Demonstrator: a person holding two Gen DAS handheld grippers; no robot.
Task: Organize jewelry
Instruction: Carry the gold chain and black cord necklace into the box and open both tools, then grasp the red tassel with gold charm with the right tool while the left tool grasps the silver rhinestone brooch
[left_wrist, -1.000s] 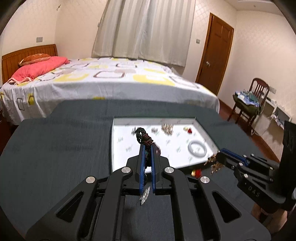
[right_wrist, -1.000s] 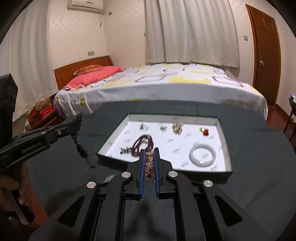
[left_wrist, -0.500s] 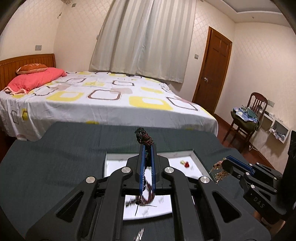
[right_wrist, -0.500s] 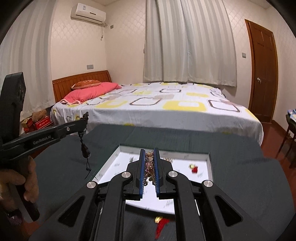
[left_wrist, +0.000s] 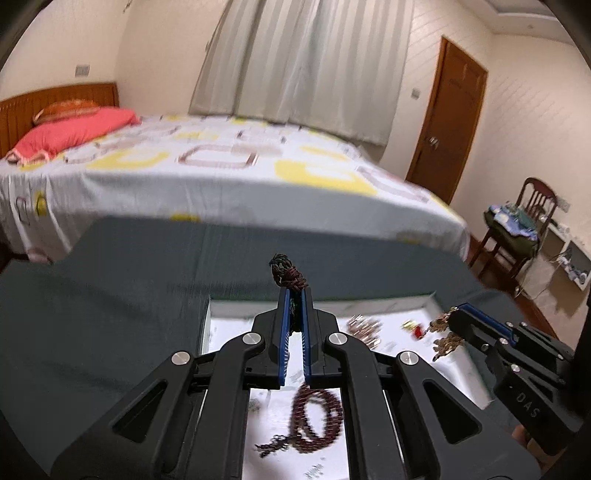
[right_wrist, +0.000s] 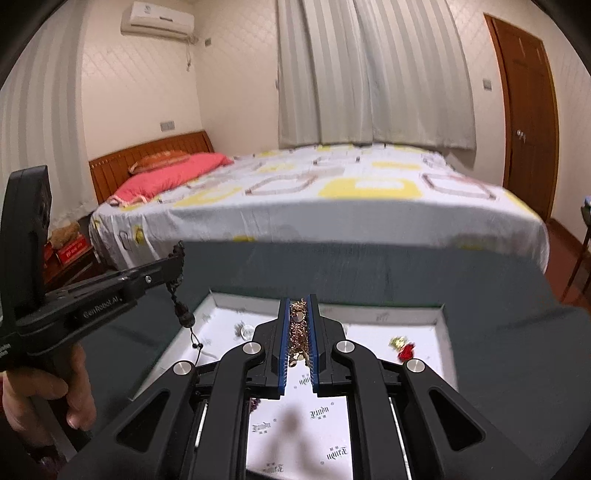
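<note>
Both grippers moved over tray (right_wrist: 445, 325) | left gripper (left_wrist: 294, 291) clamps beaded bracelet (left_wrist: 288, 275) | right gripper (right_wrist: 298, 306) clamps gold chain (right_wrist: 298, 328)

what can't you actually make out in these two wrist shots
- Left wrist view: the dark red bead loop in the white tray is motion-blurred, and the left gripper covers part of it.
- Left wrist view: the copper-coloured cluster is smeared; its type is unclear.
- Right wrist view: the gold chain is largely hidden between the right gripper fingers.
- Right wrist view: the tray's near part is hidden by the gripper body.
</note>
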